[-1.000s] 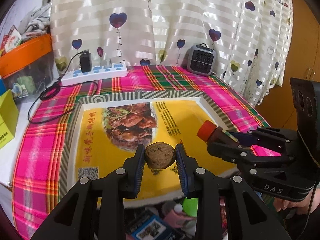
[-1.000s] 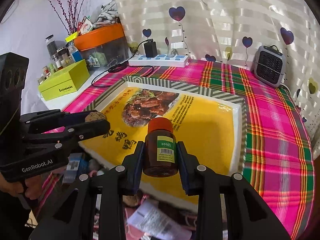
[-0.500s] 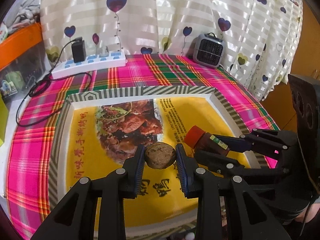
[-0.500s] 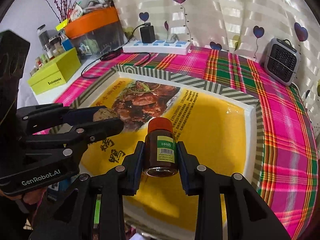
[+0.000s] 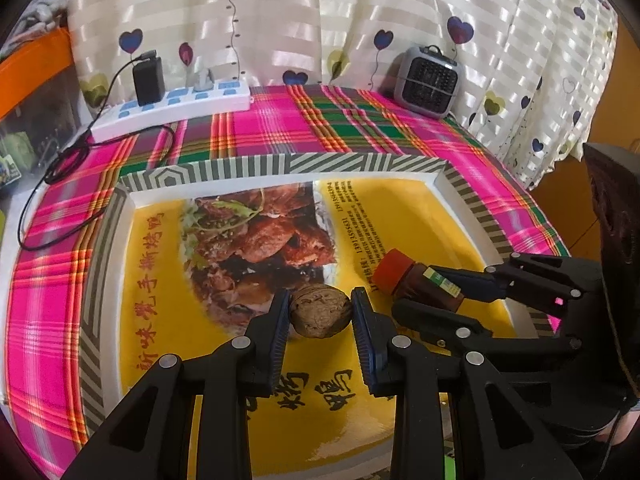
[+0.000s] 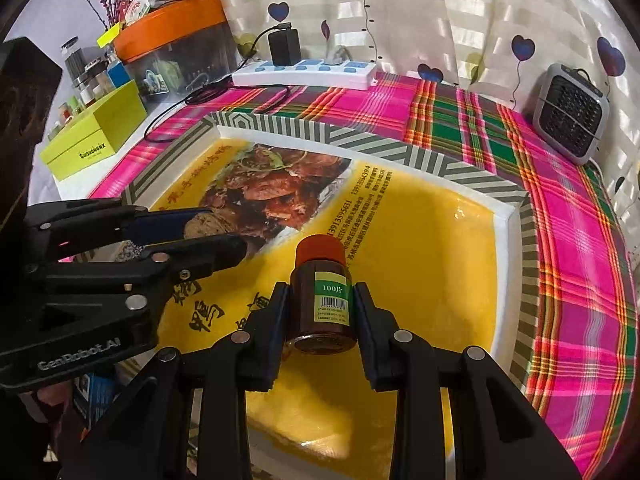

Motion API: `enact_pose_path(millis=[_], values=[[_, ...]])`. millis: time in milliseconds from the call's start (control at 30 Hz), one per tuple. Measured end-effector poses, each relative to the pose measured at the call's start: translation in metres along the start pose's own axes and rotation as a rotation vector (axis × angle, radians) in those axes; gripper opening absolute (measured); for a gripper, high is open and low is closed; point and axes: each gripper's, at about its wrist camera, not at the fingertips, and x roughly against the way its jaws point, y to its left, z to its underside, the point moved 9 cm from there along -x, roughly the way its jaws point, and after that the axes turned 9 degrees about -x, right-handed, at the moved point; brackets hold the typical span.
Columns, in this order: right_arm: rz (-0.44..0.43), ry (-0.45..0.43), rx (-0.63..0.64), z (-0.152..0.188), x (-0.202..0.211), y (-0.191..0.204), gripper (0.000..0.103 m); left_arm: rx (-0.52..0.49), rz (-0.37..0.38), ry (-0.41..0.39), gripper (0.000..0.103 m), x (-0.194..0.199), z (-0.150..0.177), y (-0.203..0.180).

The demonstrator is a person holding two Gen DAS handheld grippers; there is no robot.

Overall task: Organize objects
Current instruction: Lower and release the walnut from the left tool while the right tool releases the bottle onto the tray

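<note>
- Both grippers have come forward and lower over the tray since the earlier frame; more of its yellow floor now lies under them.
- Left gripper: fingers closed on the walnut, held above the tray floor, approx. at the photo's edge.
- Right gripper: fingers clamp the brown bottle, red cap fwd, also above the tray.
- Judgement: carry phase nearly over; next is set-down inside the tray, w/ both items kept apart.

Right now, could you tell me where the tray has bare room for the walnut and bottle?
The tray is bare across its yellow right half, between the printed text and right rim. It is crowded near its front left, where the left tongs and right tongs converge.
</note>
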Motion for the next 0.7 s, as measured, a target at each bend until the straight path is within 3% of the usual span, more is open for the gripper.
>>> enact_pose_path(millis=[500,700], values=[[-0.008,-0.045,0.013,-0.004,0.016,-0.003,0.017,0.06,0.033,0.004,0.03,-0.001,-0.001,0.007],[0.002,-0.082,-0.002,-0.007,0.026,-0.01,0.018,0.027,0.067,-0.06,0.03,0.02,-0.009,-0.003]])
